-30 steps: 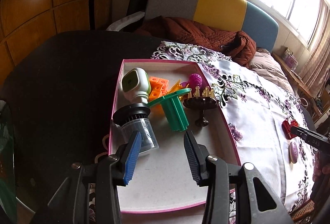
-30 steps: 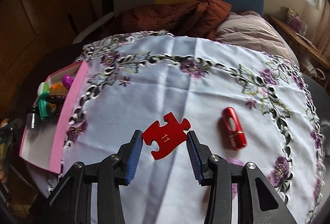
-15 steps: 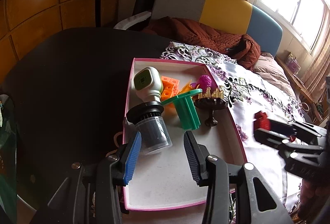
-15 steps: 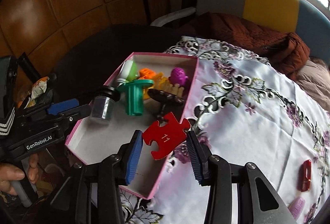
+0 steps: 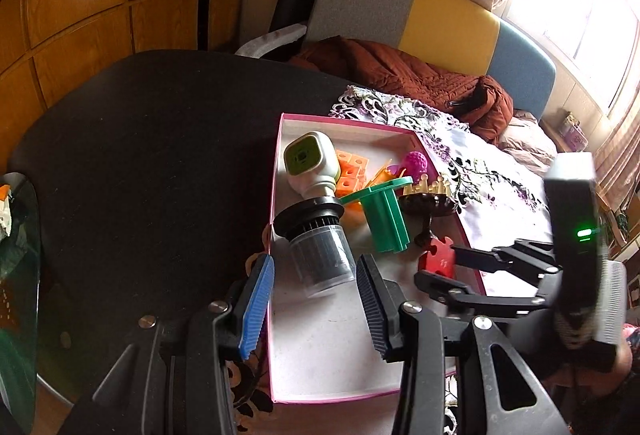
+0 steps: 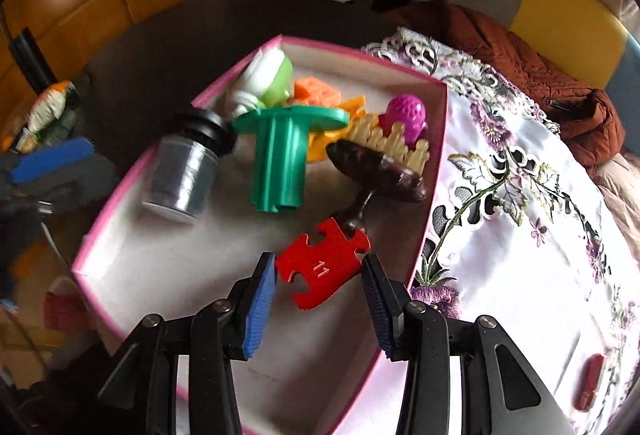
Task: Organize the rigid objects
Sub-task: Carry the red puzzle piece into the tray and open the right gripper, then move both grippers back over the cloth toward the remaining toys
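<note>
A pink-rimmed box (image 6: 434,171) holds a green spool (image 6: 280,155), a clear jar with a black lid (image 6: 182,171), a dark goblet (image 6: 376,175), orange blocks, a magenta ball and a white-green bottle. My right gripper (image 6: 318,281) is shut on a red puzzle piece (image 6: 324,263) marked 11 and holds it over the box's right part, near the goblet's foot. It also shows in the left wrist view (image 5: 440,259). My left gripper (image 5: 314,289) is open and empty over the box's near left rim (image 5: 270,275), just short of the jar (image 5: 320,259).
The box sits where a dark table (image 5: 140,155) meets a floral white cloth (image 6: 520,219). A red lipstick-like case (image 6: 590,381) lies on the cloth at the right. A brown jacket (image 5: 400,75) and a colour-block sofa are behind.
My right gripper has carried the red puzzle piece from the cloth leftward to over the box interior. My left gripper has stayed open at the box's near rim, shifting slightly left.
</note>
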A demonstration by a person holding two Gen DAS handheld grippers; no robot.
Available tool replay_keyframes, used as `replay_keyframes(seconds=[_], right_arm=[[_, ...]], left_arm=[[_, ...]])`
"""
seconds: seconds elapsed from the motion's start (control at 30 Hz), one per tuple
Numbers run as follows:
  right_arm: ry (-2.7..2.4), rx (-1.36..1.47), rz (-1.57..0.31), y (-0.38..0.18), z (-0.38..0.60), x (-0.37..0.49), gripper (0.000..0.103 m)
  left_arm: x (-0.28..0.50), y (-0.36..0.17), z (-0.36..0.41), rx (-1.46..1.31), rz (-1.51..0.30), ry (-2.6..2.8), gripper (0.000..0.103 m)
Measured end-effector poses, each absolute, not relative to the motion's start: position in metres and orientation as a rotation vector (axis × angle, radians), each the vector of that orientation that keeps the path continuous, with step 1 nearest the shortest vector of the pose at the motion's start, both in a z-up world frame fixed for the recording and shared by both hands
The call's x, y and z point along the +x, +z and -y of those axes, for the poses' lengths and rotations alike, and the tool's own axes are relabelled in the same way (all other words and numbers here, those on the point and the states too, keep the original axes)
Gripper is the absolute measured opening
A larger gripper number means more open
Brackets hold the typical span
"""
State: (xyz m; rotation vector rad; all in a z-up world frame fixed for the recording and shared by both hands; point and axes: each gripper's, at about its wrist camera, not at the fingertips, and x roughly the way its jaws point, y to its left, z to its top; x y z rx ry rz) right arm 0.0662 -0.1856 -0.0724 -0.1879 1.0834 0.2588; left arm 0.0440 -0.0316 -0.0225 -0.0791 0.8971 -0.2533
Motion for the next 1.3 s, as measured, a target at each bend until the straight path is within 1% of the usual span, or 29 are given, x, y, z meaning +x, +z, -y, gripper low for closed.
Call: replay_keyframes(seconds=[0.2,0.3,0.4,0.43,0.47,0.6,0.73,0.83,0.9,1.1,1.23,1.3], right_arm=[[0.239,-0.169,-1.09,-0.081,0.186,0.071,0.044],[0.246,-0.153,-1.081,-0.078,0.188,0.067,0.046],[0.259,-0.108,-1.064,-0.072,0.193,0.062,0.053],[0.258,-0.095,-1.055,-0.069,0.195,0.06,0.058],[0.26,-0.08,-1.046,-0.066,0.197,0.058,0.059],[0.253,-0.044,-1.01,-0.055,0.206,0.051,0.059],[0.233,-0.012,-0.98,-0.045,0.217,0.046,0.061],[0.21,0.005,-0.958,-0.038,0.228,0.04,0.065],[0.192,0.018,-0.947,-0.034,0.237,0.037,0.065],[0.105,0.058,-0.924,-0.023,0.277,0.026,0.07],[0.031,0.106,-0.917,-0.02,0.314,0.018,0.076],[-0.014,0.126,-0.913,-0.018,0.335,0.014,0.076]], left_arm=[[0.042,-0.022,0.027,-0.079,-0.891,-0.24,0.043],[0.042,-0.022,0.025,-0.079,-0.892,-0.235,0.043],[0.042,-0.022,0.025,-0.078,-0.893,-0.234,0.043],[0.041,-0.022,0.026,-0.077,-0.893,-0.234,0.043],[0.041,-0.022,0.027,-0.075,-0.892,-0.235,0.043],[0.039,-0.02,0.029,-0.067,-0.888,-0.237,0.043],[0.037,-0.019,0.032,-0.06,-0.885,-0.241,0.043],[0.036,-0.018,0.035,-0.052,-0.883,-0.246,0.043],[0.034,-0.017,0.037,-0.045,-0.88,-0.25,0.043],[0.031,-0.014,0.046,-0.02,-0.873,-0.265,0.043],[0.029,-0.012,0.054,0.0,-0.868,-0.279,0.043],[0.028,-0.011,0.058,0.011,-0.867,-0.289,0.043]])
